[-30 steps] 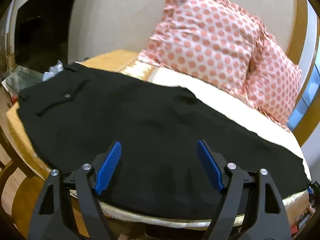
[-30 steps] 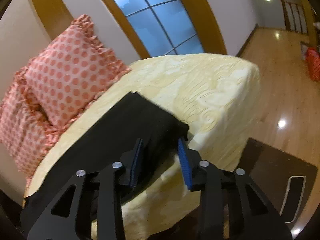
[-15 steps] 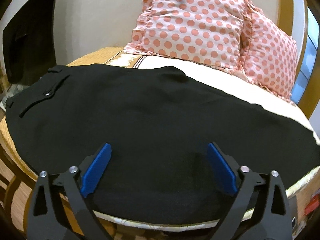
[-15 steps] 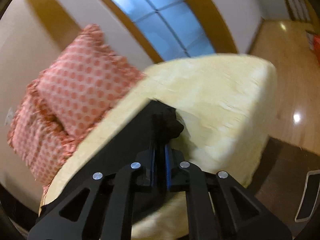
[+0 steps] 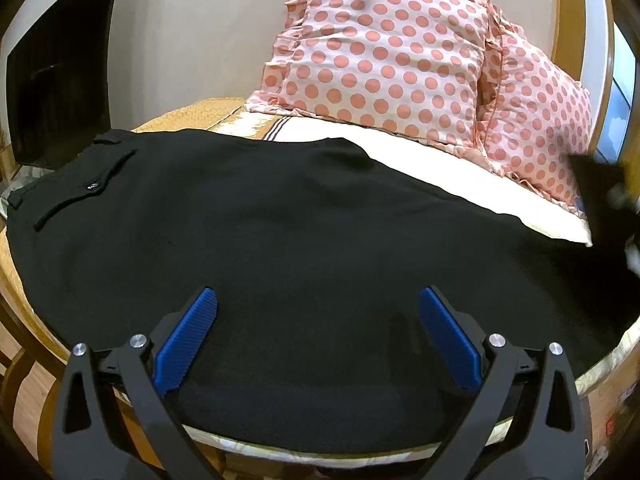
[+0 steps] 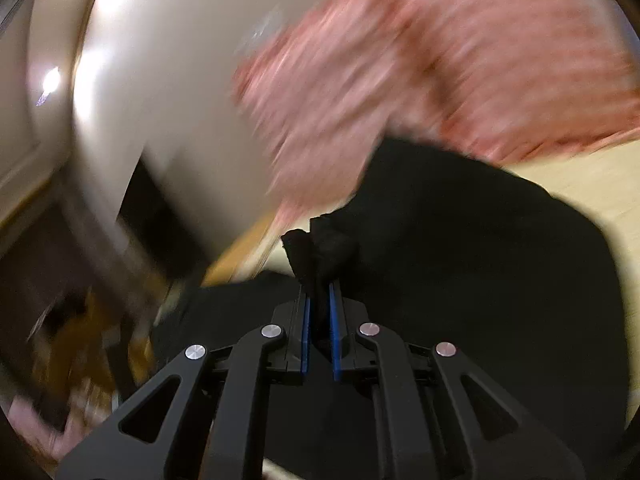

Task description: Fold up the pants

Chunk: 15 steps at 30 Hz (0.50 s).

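Right wrist view: right gripper (image 6: 319, 312), jaws clenched on a bunched end of the black pants (image 6: 460, 240), which sits pinched between the blue pads (image 6: 306, 332) at lower centre of the frame. Surroundings heavily smeared by motion; pink blur across upper right reads as the polka-dot pillows (image 6: 420, 72); pale yellow bedcover (image 6: 600, 184) at the right edge.

Left wrist view: left gripper (image 5: 316, 336), jaws spread wide, holding nothing, hovering over the near portion of the pants (image 5: 280, 232). Garment lies spread flat across the bed (image 5: 440, 156) from centre left to far right; waistband and buttoned back pocket (image 5: 86, 190) at centre left; two polka-dot pillows (image 5: 384, 44) at upper right. Dark blurred shape at the far right edge, probably the lifted end, not certain.

Risks, as judged:
- Grip holds only a small crumpled tuft; a fast swing could pull it out of the pads and drop the leg short of the waistband.
- Nothing pins the flat portion, as the left gripper is not touching it; drag from the lifted end may slide or wrinkle the whole garment towards the bed edge at the bottom of the frame.
- Bunched hold may lay the hem down twisted, giving a crooked fold.
- The carried end passes near the pillows and could snag on their frills.
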Motion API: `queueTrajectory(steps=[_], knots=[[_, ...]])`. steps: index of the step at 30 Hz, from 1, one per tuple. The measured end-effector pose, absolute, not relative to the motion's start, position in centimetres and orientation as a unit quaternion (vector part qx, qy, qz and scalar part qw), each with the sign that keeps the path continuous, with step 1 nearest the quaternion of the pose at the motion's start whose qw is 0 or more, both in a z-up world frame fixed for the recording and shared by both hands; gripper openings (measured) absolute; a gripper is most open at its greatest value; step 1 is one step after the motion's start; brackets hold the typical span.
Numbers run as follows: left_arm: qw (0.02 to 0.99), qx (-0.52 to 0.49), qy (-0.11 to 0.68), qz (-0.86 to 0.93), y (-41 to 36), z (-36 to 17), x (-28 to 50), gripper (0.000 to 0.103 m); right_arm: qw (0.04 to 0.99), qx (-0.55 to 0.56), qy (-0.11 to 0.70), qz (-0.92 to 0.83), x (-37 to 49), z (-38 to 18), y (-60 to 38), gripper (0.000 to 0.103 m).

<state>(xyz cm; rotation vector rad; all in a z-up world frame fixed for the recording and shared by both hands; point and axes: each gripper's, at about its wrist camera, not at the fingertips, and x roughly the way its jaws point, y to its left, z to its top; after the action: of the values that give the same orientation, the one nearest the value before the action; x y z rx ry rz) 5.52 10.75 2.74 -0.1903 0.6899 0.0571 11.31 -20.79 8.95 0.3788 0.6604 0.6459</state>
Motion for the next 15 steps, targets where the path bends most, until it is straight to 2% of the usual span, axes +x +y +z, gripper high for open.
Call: queueTrajectory(steps=[4, 10, 15], knots=[[0.937, -0.096, 0.337, 0.021, 10.9, 2.7, 5.4, 0.101, 0.839, 0.133, 0.418, 0.322, 11.6, 3.1, -15.1, 0.008], [0.938, -0.104, 0.331, 0.010, 11.2, 2.7, 5.2, 0.101, 0.856, 0.141, 0.373, 0.329, 10.8, 5.4, -15.6, 0.008], [0.937, -0.106, 0.333, 0.006, 11.2, 2.7, 5.2, 0.101, 0.841, 0.107, 0.396, 0.353, 9.6, 4.7, -13.0, 0.008]])
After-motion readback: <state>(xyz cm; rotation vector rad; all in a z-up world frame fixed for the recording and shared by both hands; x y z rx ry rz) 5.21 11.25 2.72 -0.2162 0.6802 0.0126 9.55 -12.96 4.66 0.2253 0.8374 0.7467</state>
